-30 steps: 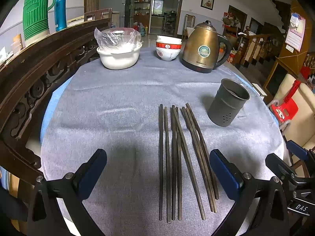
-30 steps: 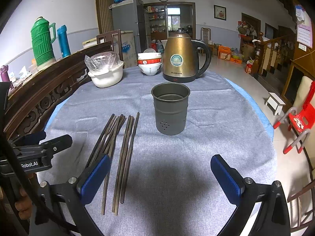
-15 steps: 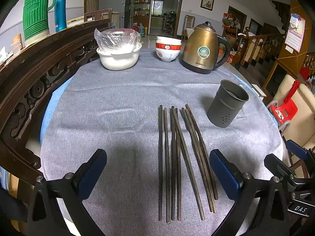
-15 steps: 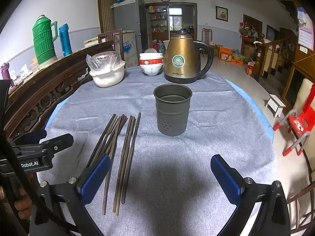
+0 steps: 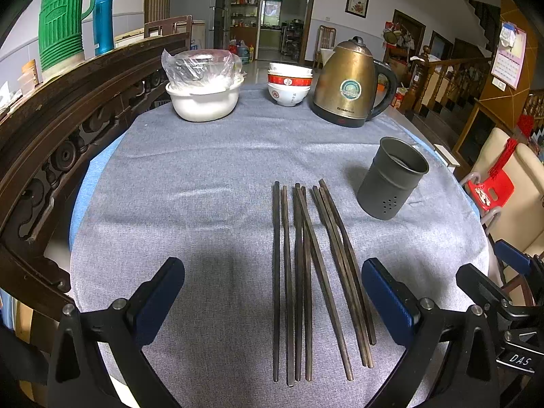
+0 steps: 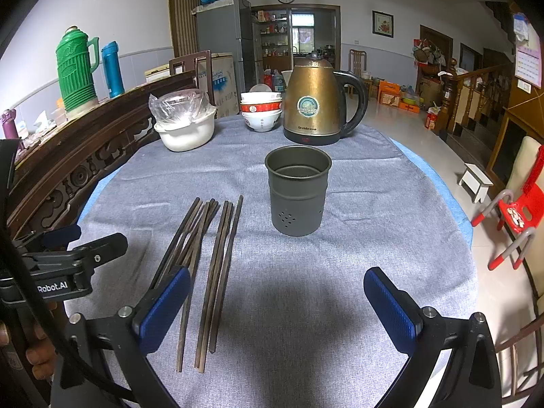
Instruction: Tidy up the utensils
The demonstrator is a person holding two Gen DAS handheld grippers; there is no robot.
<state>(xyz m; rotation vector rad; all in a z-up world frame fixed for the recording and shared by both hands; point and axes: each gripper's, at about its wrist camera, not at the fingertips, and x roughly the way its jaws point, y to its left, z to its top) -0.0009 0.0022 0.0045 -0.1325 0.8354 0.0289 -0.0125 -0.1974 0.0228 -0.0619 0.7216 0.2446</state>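
Note:
Several dark wooden chopsticks [image 5: 306,272] lie side by side on the grey tablecloth [image 5: 190,204]; they also show in the right wrist view [image 6: 207,261]. A dark grey metal utensil holder [image 5: 391,183] with holes stands upright and empty to their right, also in the right wrist view [image 6: 297,190]. My left gripper [image 5: 272,302] is open and empty, hovering over the near ends of the chopsticks. My right gripper [image 6: 273,306] is open and empty, in front of the holder, right of the chopsticks.
A brass kettle [image 5: 350,88], stacked bowls [image 5: 289,85] and a white bowl with a plastic bag [image 5: 204,91] stand at the table's far side. A carved wooden chair back [image 5: 51,142] runs along the left. The table edge drops off at right.
Both grippers have drifted slightly; the scene sits a little lower in both views. Nothing was taken hold of or moved on the table.

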